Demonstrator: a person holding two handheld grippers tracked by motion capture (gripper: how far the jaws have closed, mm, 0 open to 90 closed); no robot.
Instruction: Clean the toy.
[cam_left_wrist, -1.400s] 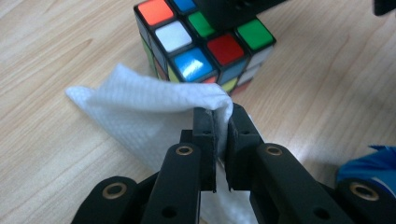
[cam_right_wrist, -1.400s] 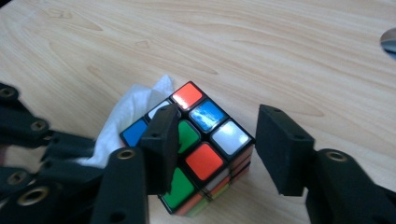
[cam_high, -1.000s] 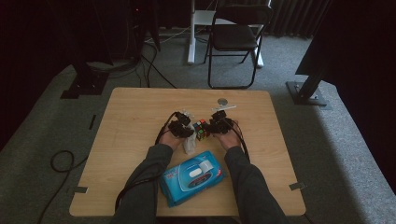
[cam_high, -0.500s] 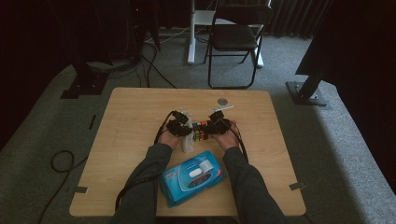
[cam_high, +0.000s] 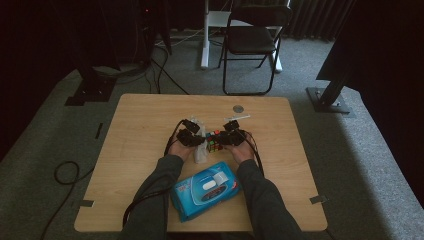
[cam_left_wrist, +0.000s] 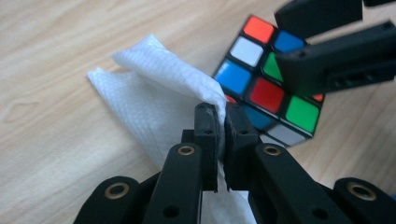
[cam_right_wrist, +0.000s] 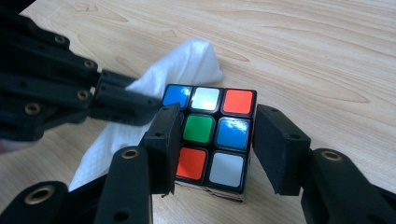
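Here, the person holds the two grippers close together near the middle of the wooden table (cam_high: 140, 150). The left gripper (cam_left_wrist: 221, 122) has its jaws pressed together on a fold of a white wipe (cam_left_wrist: 154, 79) — the cloth goes up between the two black tips and the rest of it lies on the wood. The right gripper (cam_right_wrist: 212, 140) has its jaws on the two opposite sides of a colour cube (cam_right_wrist: 210, 133); the left jaw touches the cube, the right jaw is just beside it (whether it really touches, the pictures do not tell). The cube stands on the table, just beside the wipe, and its upper face shows blue, white, red and green squares.

In the high view, the cube (cam_high: 214, 141) sits between the two hands, with the wipe (cam_high: 201, 152) at its left. A blue pack of wipes (cam_high: 204, 190) lies nearer to the person, between the forearms. A small round grey disc (cam_high: 238, 108) lies farther away — well apart from the grippers.
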